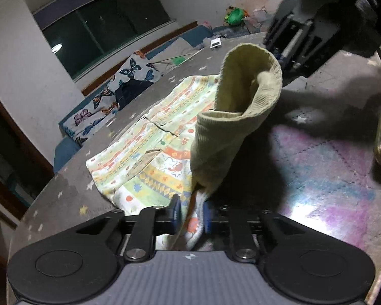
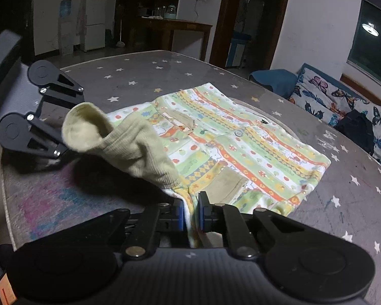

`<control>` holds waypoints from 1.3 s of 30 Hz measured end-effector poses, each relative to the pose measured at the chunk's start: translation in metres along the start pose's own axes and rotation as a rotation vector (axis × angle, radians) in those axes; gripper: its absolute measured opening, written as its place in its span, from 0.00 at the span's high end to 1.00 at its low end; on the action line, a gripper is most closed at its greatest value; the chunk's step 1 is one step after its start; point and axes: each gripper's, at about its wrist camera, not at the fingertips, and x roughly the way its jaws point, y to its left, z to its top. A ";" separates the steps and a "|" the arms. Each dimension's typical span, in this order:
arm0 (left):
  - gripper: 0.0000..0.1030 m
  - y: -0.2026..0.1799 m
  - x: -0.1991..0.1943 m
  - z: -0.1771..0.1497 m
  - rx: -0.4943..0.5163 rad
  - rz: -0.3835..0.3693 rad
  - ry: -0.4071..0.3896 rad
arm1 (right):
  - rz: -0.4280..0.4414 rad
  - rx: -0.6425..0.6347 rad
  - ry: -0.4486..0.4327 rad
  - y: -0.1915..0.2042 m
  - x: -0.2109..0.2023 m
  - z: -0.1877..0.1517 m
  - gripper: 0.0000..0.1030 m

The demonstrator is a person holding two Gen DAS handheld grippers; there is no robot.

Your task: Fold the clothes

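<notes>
While both grippers, left (image 1: 191, 213) and right (image 2: 191, 213), pinch the patterned garment (image 2: 241, 137), lift evenly so the hem stays taut

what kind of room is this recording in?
Most likely a home living or dining area at night. A sofa with butterfly cushions runs under a dark window, a fridge stands by the far wall, and a child's patterned garment lies on a star-print mat.
</notes>
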 end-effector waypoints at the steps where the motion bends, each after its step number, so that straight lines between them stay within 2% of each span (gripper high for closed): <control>1: 0.87 0.002 -0.004 0.000 -0.022 -0.011 -0.002 | -0.001 -0.002 -0.004 0.002 -0.003 -0.001 0.91; 7: 0.89 -0.002 -0.045 0.000 -0.063 -0.055 -0.008 | 0.031 -0.013 -0.030 0.017 -0.036 -0.006 0.91; 13: 0.90 -0.013 -0.109 0.005 -0.117 -0.120 -0.013 | 0.076 -0.038 -0.039 0.042 -0.089 -0.016 0.92; 17: 0.90 -0.017 -0.125 0.013 -0.124 -0.142 -0.011 | 0.091 -0.015 -0.020 0.050 -0.109 -0.019 0.93; 23: 0.92 -0.001 -0.093 0.033 -0.116 -0.096 -0.019 | 0.045 0.010 -0.018 0.030 -0.104 -0.003 0.93; 33: 0.94 0.063 -0.014 0.081 -0.151 0.041 -0.062 | -0.043 0.083 -0.032 -0.042 -0.053 0.046 0.94; 39: 0.95 0.090 0.051 0.096 -0.185 0.101 -0.010 | -0.090 0.109 -0.017 -0.076 -0.007 0.065 0.94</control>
